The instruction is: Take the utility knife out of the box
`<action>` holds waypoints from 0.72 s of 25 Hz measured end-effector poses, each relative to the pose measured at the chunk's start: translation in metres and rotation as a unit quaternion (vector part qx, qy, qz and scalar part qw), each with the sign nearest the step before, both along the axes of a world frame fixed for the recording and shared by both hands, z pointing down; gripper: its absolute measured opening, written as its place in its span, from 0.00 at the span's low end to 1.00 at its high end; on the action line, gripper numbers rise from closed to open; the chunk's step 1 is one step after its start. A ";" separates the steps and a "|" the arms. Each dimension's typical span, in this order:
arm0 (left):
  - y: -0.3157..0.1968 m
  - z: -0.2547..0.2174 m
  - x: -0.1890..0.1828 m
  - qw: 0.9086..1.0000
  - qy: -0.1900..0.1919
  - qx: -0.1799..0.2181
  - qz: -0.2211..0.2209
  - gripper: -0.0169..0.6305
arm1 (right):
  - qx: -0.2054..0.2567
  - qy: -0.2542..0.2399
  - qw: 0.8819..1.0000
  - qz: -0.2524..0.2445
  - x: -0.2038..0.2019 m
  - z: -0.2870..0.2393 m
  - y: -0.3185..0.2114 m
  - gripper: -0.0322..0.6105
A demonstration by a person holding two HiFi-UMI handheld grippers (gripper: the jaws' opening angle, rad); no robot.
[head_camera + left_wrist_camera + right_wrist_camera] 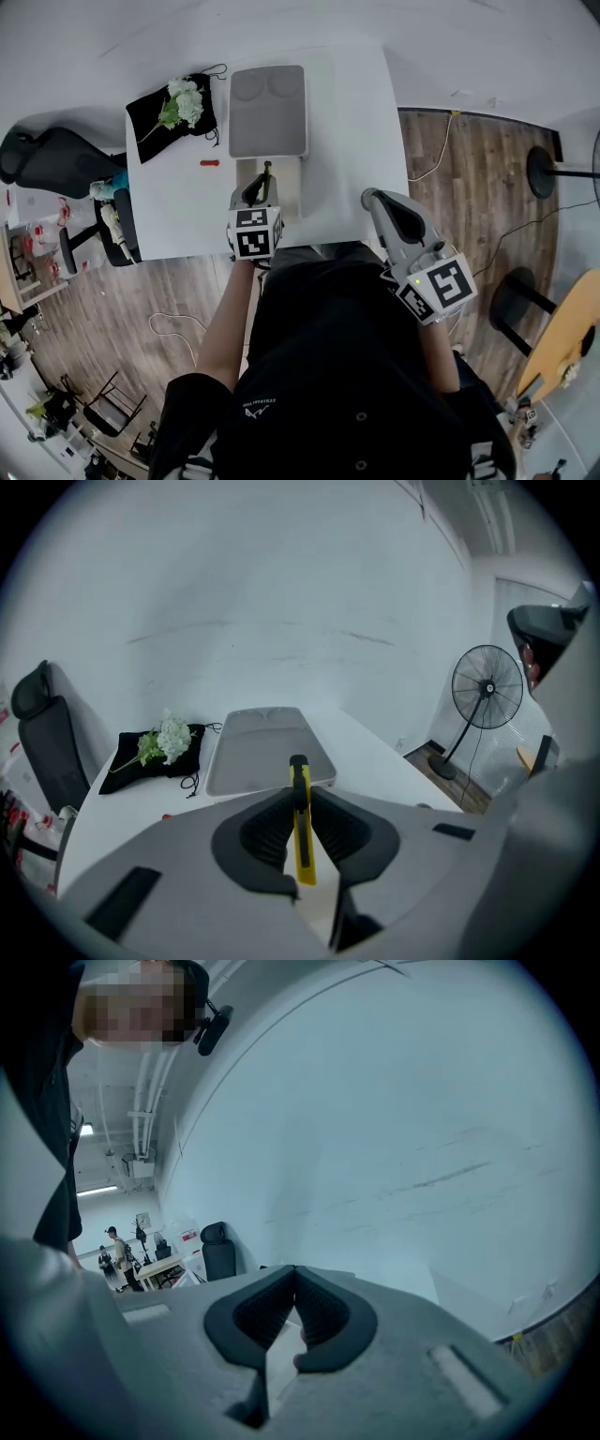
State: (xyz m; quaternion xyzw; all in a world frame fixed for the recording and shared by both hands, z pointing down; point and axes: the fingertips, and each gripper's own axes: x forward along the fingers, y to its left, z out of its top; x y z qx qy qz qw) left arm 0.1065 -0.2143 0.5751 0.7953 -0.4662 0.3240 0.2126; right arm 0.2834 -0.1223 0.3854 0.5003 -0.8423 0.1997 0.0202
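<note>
A yellow utility knife [301, 829] with a black tip stands upright between the pads of my left gripper [298, 794], which is shut on it. In the head view this gripper [262, 187] holds the knife [267, 172] above the open box's shallow base [292, 190]. The box's grey lid [268, 111] lies flat on the white table beyond it, and it also shows in the left gripper view [262, 752]. My right gripper [373, 199] hovers at the table's right front edge. Its jaws [295, 1277] meet at the tips with nothing between them.
A black cloth with white flowers [174, 108] lies at the table's back left, and a small red piece [209, 162] lies left of the box. A black office chair [52, 159] stands left of the table. A standing fan [487, 692] and cables are on the wooden floor to the right.
</note>
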 end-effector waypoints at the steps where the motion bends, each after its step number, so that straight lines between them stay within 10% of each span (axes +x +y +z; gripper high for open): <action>1: 0.000 -0.006 0.001 1.000 0.004 0.007 -0.004 0.11 | 0.001 0.000 1.000 -0.007 -0.001 0.001 0.000 0.06; 18: 0.032 -0.105 0.004 0.990 0.078 0.111 -0.026 0.11 | 0.006 0.001 0.997 -0.076 -0.017 0.007 0.004 0.06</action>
